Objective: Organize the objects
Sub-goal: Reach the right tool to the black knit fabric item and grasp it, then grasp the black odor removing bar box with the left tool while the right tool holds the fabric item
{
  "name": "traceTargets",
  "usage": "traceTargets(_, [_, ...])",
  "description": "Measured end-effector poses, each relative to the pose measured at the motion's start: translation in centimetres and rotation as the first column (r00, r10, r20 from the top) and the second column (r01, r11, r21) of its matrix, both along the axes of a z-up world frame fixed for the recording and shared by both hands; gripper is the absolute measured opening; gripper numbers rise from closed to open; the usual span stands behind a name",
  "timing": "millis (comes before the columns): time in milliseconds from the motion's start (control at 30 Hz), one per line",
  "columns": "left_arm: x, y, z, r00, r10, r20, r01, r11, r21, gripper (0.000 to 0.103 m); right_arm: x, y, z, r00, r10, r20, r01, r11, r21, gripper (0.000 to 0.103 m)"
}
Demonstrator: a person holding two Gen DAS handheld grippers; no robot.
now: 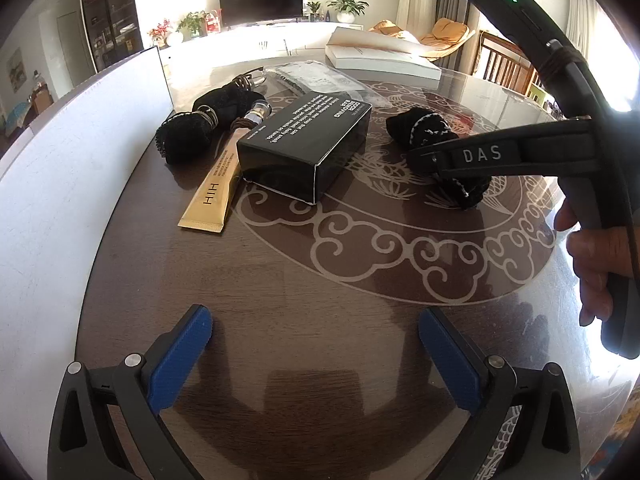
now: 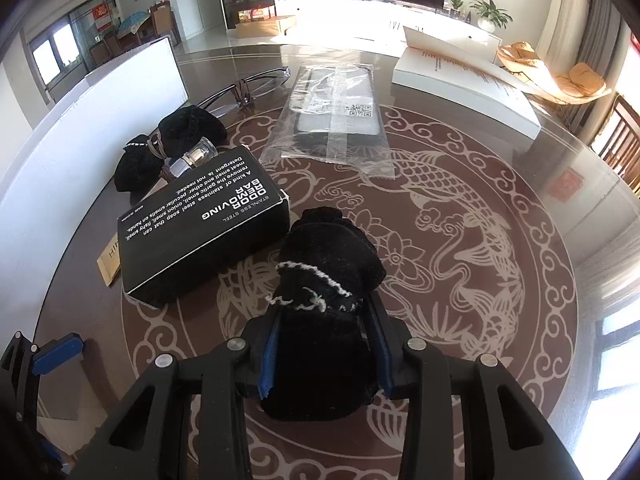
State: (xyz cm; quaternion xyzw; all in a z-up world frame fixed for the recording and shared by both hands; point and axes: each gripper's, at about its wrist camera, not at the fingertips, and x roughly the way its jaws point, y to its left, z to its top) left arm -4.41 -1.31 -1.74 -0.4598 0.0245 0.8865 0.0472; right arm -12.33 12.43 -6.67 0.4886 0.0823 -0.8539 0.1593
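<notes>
My right gripper (image 2: 324,344) is shut on a black velvet pouch (image 2: 324,280) with white stitching, resting on the round glass table (image 2: 500,280). The same pouch (image 1: 424,128) shows in the left wrist view under the right gripper (image 1: 444,160). My left gripper (image 1: 316,340) is open and empty over the near table. A black box (image 1: 304,144) (image 2: 204,220) lies mid-table, with a gold tube (image 1: 216,184) and a second black pouch (image 1: 200,128) (image 2: 176,148) to its left.
A white box wall (image 1: 60,168) (image 2: 100,120) stands along the table's left edge. A clear plastic packet (image 2: 336,116), glasses (image 2: 244,88) and a white book (image 2: 468,84) (image 1: 380,56) lie at the far side.
</notes>
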Motion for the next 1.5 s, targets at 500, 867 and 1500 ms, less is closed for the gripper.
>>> traceTargets(500, [-0.1,0.0,0.0,1.000,0.001,0.000,-0.001,1.000,0.000,0.103,13.4,12.2,0.1,0.977,-0.170,-0.128,0.173,0.985,0.007,0.038])
traceTargets(867, [-0.1,0.0,0.0,1.000,0.001,-0.001,-0.001,1.000,-0.001,0.103,12.0,10.8,-0.3,0.983,-0.130,-0.130,0.133,0.991,0.014,0.077])
traceTargets(1500, [-0.1,-0.1,0.0,1.000,0.000,0.000,0.000,1.000,-0.001,0.103,11.0,10.7,-1.2,0.990,-0.123,-0.069,0.123,0.992,0.001,0.103])
